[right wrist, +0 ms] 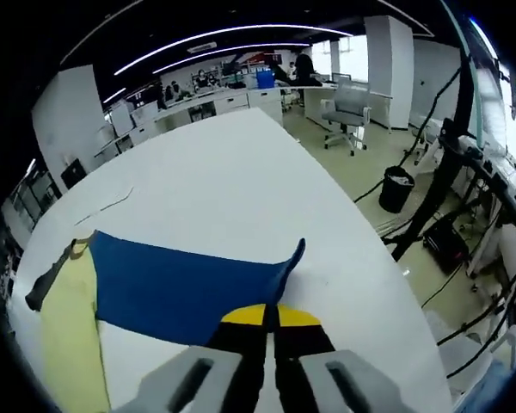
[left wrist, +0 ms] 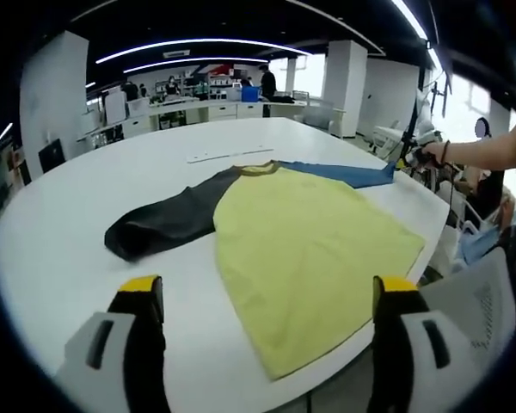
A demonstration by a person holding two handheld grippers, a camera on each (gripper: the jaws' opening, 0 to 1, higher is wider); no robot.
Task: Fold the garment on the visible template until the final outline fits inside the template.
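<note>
L cam looks across table (left wrist: 60,241); R cam close over shared blue sleeve (right wrist: 181,280).

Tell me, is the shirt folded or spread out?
Spread: the shirt lies flat, black sleeve out; right gripper pinches the blue sleeve.

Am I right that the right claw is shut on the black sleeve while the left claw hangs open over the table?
Not quite: the right claw is shut on the blue sleeve, as the right gripper view shows. The left claw does hang open over the table.
</note>
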